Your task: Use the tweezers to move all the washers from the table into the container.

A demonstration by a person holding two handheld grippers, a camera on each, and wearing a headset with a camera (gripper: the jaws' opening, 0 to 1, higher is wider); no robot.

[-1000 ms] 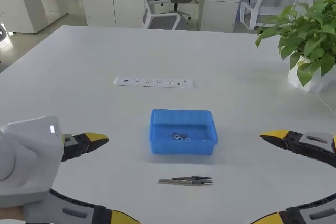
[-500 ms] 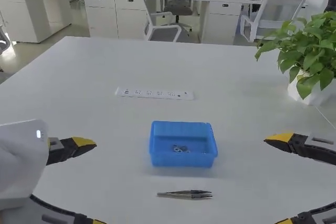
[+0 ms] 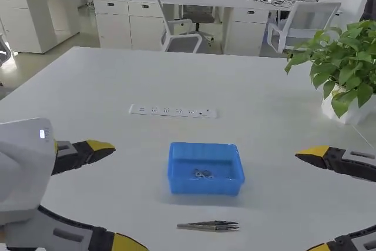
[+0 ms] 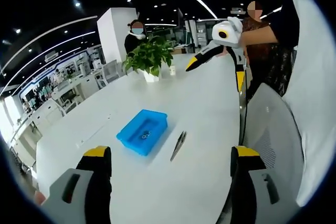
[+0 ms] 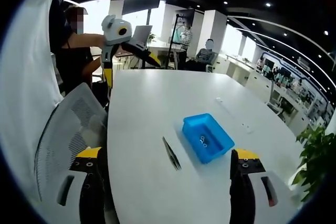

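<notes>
A blue container [image 3: 205, 168] sits mid-table with a few small washers [image 3: 201, 173] inside it. Metal tweezers [image 3: 208, 226] lie flat on the table just in front of it. My left gripper [image 3: 111, 195] hovers open to the left of the container, holding nothing. My right gripper [image 3: 305, 203] hovers open to the right, also holding nothing. In the left gripper view the container [image 4: 143, 131] and tweezers [image 4: 178, 145] lie ahead between my open jaws. The right gripper view has the container [image 5: 208, 137] and tweezers [image 5: 171, 153] ahead.
A white power strip [image 3: 173, 111] lies beyond the container. A potted plant [image 3: 346, 63] stands at the table's right edge. Office chairs [image 3: 179, 22] and desks stand behind the table. A white chair back [image 5: 73, 124] is close to the near edge.
The head camera has tilted up, so the table scene sits lower in the picture. Container and tweezers have stayed put; both grippers remain open and wide apart.
</notes>
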